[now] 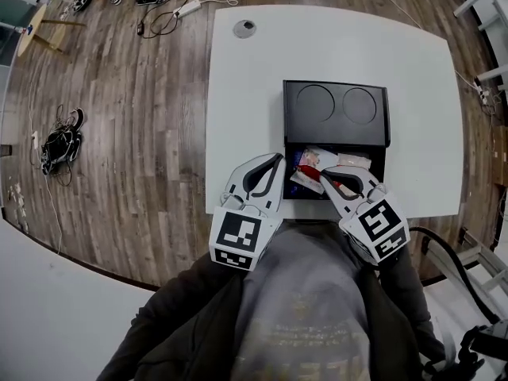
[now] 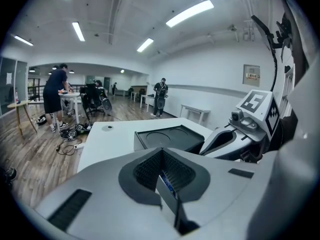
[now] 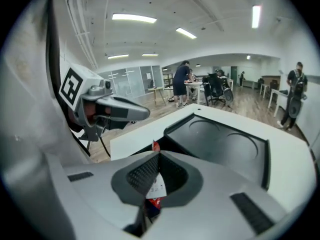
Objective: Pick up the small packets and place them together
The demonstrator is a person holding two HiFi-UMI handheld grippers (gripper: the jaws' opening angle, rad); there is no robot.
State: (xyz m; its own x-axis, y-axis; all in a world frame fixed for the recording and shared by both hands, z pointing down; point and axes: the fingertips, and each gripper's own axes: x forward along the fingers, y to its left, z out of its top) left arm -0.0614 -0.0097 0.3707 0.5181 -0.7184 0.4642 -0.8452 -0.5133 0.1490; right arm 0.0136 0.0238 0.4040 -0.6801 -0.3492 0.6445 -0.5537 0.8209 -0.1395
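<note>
Your right gripper (image 3: pixel 159 155) has its jaws together, clamped on a small red-and-white packet (image 3: pixel 156 188). The packet stands on edge between the pads, with a red corner poking out past the tips. In the head view this gripper sits over the near right part of the black box (image 1: pixel 336 109), with its tips above the open compartment.

Your left gripper (image 2: pixel 161 151) also has its jaws together. A thin packet with blue print (image 2: pixel 168 182) is pinched flat between the pads. This gripper sits at the near left corner of the black box, tips at the box edge, just beside the right gripper but not touching it.

The black box stands on the white table (image 1: pixel 246 94). Its far half is a flat black top with two round recesses, and its near half is an open compartment. More small packets (image 1: pixel 311 165) lie loose in that compartment, among them a pale one at the right side and a red-and-white one at the left.

A round grey disc (image 1: pixel 244 28) lies on the table, beyond the far left corner of the box and well apart from it.

Beyond the box across the room, people stand at other tables on the wood floor (image 1: pixel 119 133).
</note>
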